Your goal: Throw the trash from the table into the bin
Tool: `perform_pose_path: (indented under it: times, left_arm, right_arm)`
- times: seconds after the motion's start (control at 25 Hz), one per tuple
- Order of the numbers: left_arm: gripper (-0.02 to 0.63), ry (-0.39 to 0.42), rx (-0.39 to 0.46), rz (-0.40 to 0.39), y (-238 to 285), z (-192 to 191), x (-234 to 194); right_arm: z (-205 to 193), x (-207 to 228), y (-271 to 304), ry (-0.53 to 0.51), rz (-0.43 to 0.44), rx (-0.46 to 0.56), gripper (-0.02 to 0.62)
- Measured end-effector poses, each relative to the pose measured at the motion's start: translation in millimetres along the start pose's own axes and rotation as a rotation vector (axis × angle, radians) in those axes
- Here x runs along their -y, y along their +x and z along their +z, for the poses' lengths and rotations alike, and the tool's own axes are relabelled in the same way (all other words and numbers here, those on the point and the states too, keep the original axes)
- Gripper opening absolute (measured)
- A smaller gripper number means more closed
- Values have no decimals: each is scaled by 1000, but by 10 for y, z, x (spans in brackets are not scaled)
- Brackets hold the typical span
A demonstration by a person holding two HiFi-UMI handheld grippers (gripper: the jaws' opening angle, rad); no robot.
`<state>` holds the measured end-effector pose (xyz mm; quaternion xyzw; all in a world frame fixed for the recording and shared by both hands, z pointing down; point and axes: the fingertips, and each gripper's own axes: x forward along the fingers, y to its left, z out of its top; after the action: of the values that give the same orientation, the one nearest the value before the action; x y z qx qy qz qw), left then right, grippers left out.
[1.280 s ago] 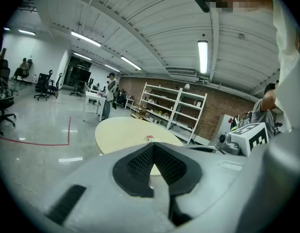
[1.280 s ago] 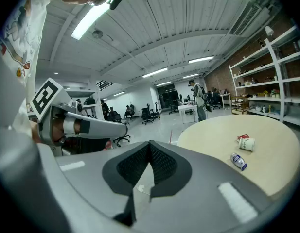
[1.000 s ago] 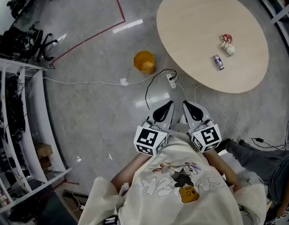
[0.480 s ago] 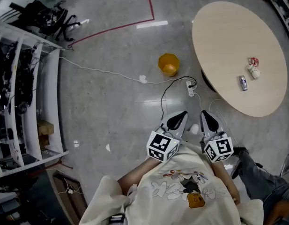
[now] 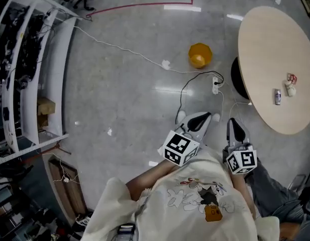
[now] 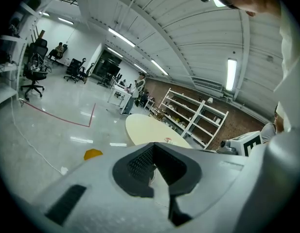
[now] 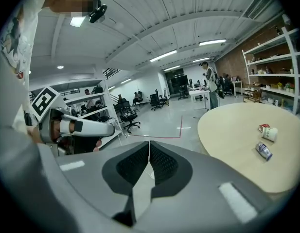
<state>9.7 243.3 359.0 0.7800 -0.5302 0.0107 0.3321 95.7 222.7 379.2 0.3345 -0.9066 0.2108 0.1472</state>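
On the round beige table at the right lie a small can, a crumpled white cup and a red wrapper. The right gripper view shows the same can and cup. A yellow bin stands on the floor left of the table; the left gripper view also catches the bin. My left gripper and right gripper hang over the floor in front of the person's body, well short of the table. Both are shut and hold nothing.
A white power strip and its cables trail over the floor between bin and table. White shelving racks fill the left side. A red floor line runs at the top. A person stands far off.
The head view has swung round: the table, trash and bin have slid to the right of the picture and the racks have come in at the left. Both grippers stay shut and have shifted right.
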Motion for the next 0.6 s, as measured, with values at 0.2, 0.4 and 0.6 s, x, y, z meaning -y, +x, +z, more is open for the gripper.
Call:
perform_pose_path:
  times: [0.2, 0.4, 0.6]
  left_arm:
    - [2, -5, -8, 44, 318, 158, -50]
    - [2, 62, -10, 65, 1014, 355, 211]
    - [2, 84, -2, 76, 1619, 563, 438]
  right_arm:
    - [212, 347, 183, 3, 17, 16, 9]
    - [406, 1099, 135, 6, 24, 46, 9]
    - [698, 1890, 126, 58, 3, 111, 8]
